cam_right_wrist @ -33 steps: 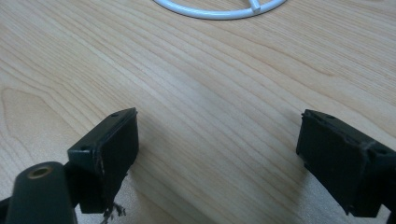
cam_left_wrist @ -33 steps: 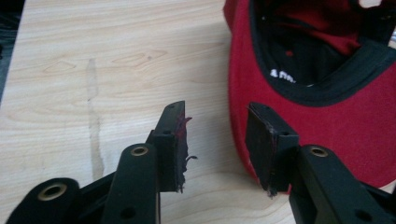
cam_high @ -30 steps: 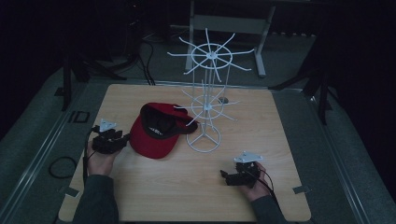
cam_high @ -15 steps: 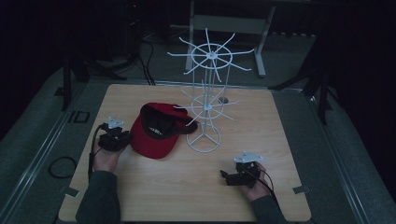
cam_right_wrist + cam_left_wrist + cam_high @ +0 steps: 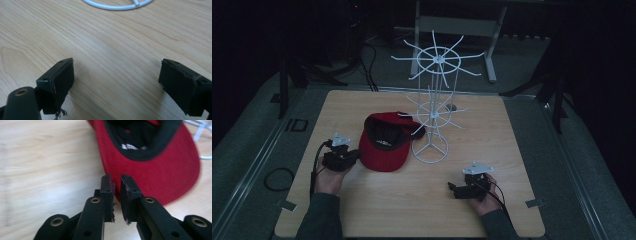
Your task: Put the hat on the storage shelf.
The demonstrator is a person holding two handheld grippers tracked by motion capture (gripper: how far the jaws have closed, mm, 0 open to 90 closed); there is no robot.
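Red cotton baseball cap (image 5: 384, 145), lying upside down on the pale wooden tabletop (image 5: 377, 210), left of centre, against the white wire hat stand (image 5: 434, 117). Judged light and soft; stiff brim is the best hold. Right gripper (image 5: 455, 190), near right: jaws wide, empty. Left gripper (image 5: 117, 184): jaws have just been closing, narrow, at the brim edge; grip uncertain. Beyond: dark room, cables, grey floor.

The bench (image 5: 377, 210) is pale wood with a smooth, matt grain. On it, the cap (image 5: 384, 147) is red cloth with a dark lining. Beside the cap, the rack (image 5: 430, 150) is glossy white-coated wire.
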